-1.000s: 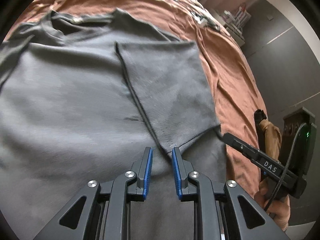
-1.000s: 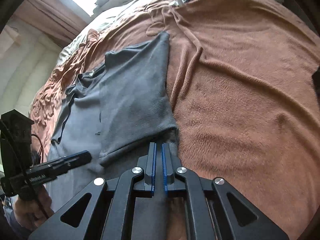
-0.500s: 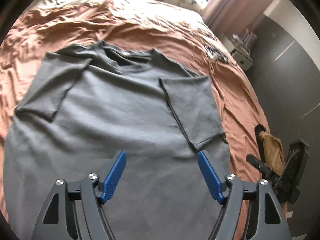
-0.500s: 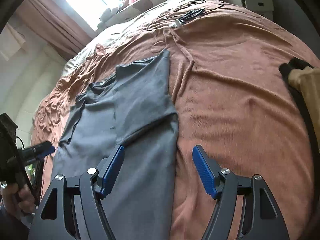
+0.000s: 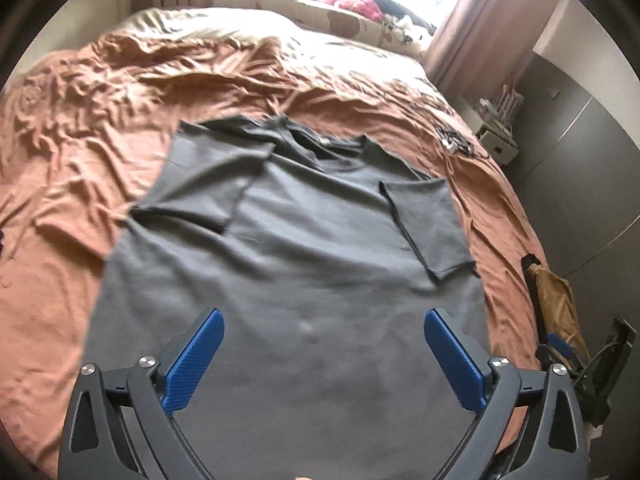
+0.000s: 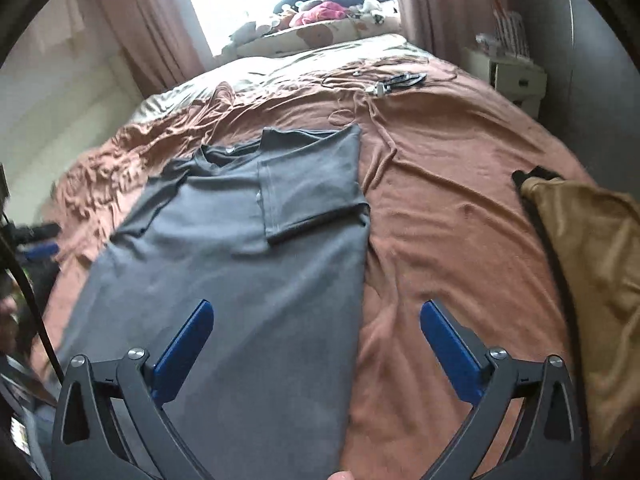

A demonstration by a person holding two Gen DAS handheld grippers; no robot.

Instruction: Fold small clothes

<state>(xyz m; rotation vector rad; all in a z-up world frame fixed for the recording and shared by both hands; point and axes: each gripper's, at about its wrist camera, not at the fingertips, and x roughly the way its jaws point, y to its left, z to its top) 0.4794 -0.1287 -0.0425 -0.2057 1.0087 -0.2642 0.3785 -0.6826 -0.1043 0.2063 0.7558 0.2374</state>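
A dark grey T-shirt point(image 5: 296, 248) lies flat on the brown bedspread point(image 5: 72, 184), collar toward the far end. Both sleeves are folded inward: the left sleeve point(image 5: 200, 188) and the right sleeve point(image 5: 428, 220). My left gripper point(image 5: 322, 344) is open and empty, held above the shirt's lower half. My right gripper point(image 6: 316, 336) is open and empty, above the shirt's right edge; the shirt point(image 6: 240, 264) and its folded right sleeve point(image 6: 312, 196) show there too.
A tan garment with a black strap point(image 6: 592, 256) lies at the bed's right edge, also visible in the left wrist view point(image 5: 552, 292). Cables and small items point(image 6: 396, 80) lie on the far bedspread. A white nightstand point(image 6: 516, 76) and pillows point(image 5: 344, 4) stand beyond.
Both grippers let go of the right sleeve, opened wide, and pulled back and up from the shirt. The sleeve stays folded inward on the shirt.
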